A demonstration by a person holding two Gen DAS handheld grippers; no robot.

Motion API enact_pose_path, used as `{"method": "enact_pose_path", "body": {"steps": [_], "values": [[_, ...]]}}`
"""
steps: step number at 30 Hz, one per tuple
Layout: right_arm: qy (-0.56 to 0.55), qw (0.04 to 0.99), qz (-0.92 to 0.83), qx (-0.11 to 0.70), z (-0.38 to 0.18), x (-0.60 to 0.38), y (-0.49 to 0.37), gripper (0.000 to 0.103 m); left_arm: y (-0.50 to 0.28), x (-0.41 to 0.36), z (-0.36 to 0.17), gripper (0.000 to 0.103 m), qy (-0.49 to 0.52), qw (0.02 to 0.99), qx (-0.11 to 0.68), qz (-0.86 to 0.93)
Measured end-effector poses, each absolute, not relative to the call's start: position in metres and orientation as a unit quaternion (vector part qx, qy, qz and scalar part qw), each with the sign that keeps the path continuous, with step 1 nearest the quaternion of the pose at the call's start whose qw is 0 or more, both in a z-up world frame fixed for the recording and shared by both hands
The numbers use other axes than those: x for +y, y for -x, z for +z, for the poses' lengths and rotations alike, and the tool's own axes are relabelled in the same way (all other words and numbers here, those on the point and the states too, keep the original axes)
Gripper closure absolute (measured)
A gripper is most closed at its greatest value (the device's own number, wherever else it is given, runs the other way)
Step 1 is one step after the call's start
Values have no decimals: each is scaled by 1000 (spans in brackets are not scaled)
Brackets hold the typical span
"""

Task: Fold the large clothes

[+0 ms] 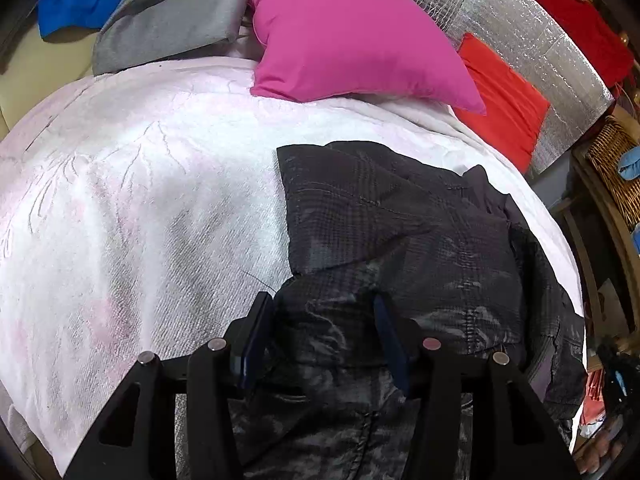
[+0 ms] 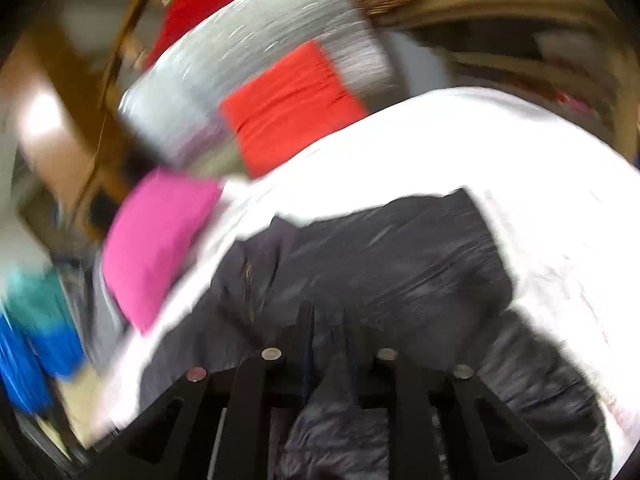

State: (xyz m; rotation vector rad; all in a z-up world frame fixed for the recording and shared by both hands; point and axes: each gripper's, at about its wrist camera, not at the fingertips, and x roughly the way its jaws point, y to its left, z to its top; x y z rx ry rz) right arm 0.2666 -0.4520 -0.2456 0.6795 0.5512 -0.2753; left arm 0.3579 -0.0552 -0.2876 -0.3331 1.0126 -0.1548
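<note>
Left wrist view: my left gripper (image 1: 320, 312) stands spread at lower centre over the dark jacket (image 1: 404, 240), which lies partly folded at right of frame on the white blanket (image 1: 140, 200); nothing pinched. Right wrist view, blurred: my right gripper (image 2: 328, 320) looks pressed on a jacket (image 2: 400, 264) fold, lower centre. I judge folding about midway, unfinished.

Dark jacket (image 1: 400, 232), black/charcoal w/ faint plaid weave and a slight sheen, lies partly folded on the white blanket (image 1: 140, 200). It sits on the blanket's right half, near its front edge, well apart from the pink pillow (image 1: 352, 36) at the blanket's far side. One flap is doubled over the body, w/ a straight left edge; stitched seams show. The fabric is rumpled, not flat.
</note>
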Motion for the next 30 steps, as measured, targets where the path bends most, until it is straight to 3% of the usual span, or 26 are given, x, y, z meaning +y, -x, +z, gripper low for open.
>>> {"method": "enact_pose_path", "body": {"steps": [2,3,10,16,17,19,20,25,30], "values": [[-303,910,-98,266,-239,-433,-265,38,-359,-56,-287,49,162,857,484,-69],[-284,917,-83,269,-238,-419,-266,5,-360,-56,-286,49,163,857,484,-64],[0,940,11,341,-264,-278,-279,4,-360,-66,-274,49,123,876,465,-30],[159,911,-49,377,-307,-244,-294,7,-364,-55,-274,49,141,871,471,-20],[155,914,-59,371,-304,-249,-296,10,-365,-55,-274,49,143,870,471,-21],[87,923,-90,365,-287,-281,-302,29,-364,-56,-274,49,142,870,471,-23],[28,927,-105,358,-277,-303,-303,31,-364,-56,-274,49,141,870,471,-24],[-262,906,-155,295,-244,-433,-288,31,-365,-60,-275,49,133,870,475,-27],[-388,860,-180,278,-250,-511,-280,30,-370,-66,-277,49,133,867,479,-30]]}}
